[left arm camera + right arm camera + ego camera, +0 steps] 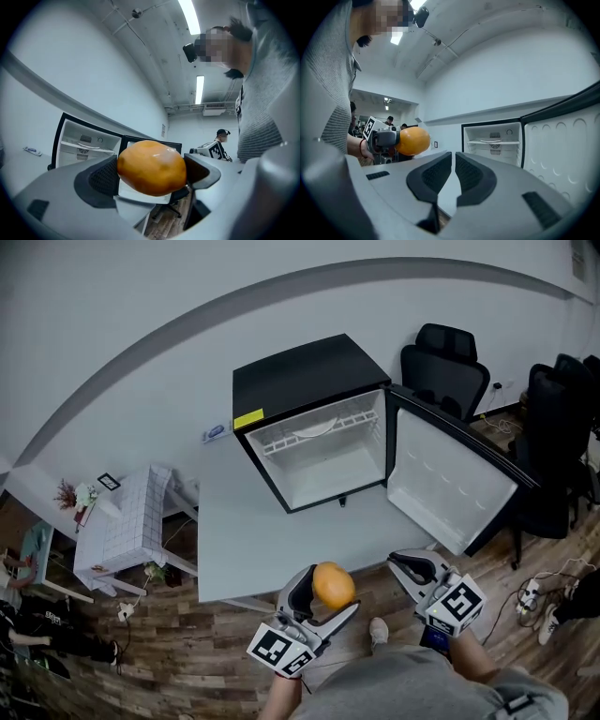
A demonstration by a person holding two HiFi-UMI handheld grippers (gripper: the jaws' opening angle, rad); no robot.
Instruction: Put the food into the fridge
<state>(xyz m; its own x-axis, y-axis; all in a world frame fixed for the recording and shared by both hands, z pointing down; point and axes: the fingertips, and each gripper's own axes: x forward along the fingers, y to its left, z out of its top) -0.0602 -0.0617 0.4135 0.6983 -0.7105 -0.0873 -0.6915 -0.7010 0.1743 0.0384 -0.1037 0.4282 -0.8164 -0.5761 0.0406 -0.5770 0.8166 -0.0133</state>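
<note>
A small black fridge (309, 418) stands on the grey table (244, 540) with its door (450, 479) swung open to the right; its white inside (323, 451) holds only a wire shelf. My left gripper (328, 596) is shut on an orange round fruit (334, 585) above the table's near edge. In the left gripper view the fruit (151, 167) fills the gap between both pads, with the fridge (79, 140) beyond. My right gripper (401, 563) hangs to the right, shut and empty. In the right gripper view its pads (436, 173) nearly touch, with the fruit (412, 140) at left and the fridge (492, 140) ahead.
Black office chairs (445, 362) stand behind and to the right of the fridge door. A low white table with a checked cloth (122, 526) is at the left. Cables and a power strip (534, 594) lie on the wooden floor at right. Other people (222, 138) stand in the background.
</note>
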